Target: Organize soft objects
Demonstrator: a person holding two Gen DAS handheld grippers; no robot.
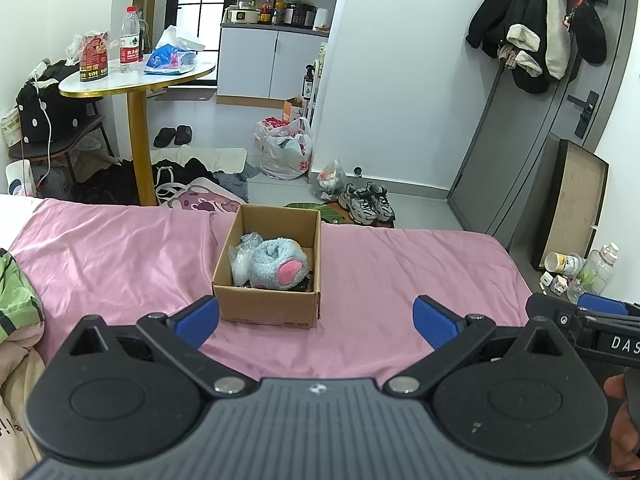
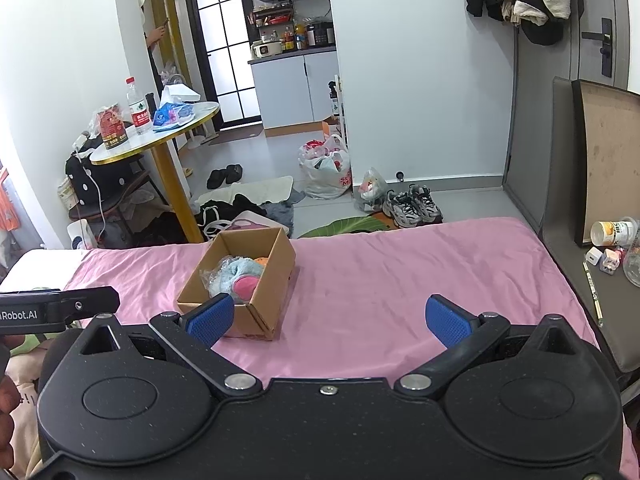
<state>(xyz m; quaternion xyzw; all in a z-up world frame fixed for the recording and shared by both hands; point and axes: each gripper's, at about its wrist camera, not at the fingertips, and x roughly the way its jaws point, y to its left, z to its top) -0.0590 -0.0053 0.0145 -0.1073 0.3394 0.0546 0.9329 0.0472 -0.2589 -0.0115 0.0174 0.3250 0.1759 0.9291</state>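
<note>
An open cardboard box (image 1: pixel 267 304) stands on the pink bed sheet (image 1: pixel 120 256). Inside it lie a fluffy light-blue plush with a pink patch (image 1: pixel 276 264) and a crinkled clear plastic bag (image 1: pixel 242 254). My left gripper (image 1: pixel 318 322) is open just in front of the box, empty, its left pad beside the box's near corner. In the right wrist view the same box (image 2: pixel 260 276) sits ahead to the left, with the blue plush (image 2: pixel 236 276) and something orange inside. My right gripper (image 2: pixel 330 318) is open and empty over bare sheet, right of the box.
A green and beige bundle of fabric (image 1: pixel 16 300) lies at the bed's left edge. Beyond the bed are a round table (image 1: pixel 132 80), clothes and bags on the floor, and sneakers (image 1: pixel 370 202). A grey side surface (image 2: pixel 600 280) with a jar and small items borders the right.
</note>
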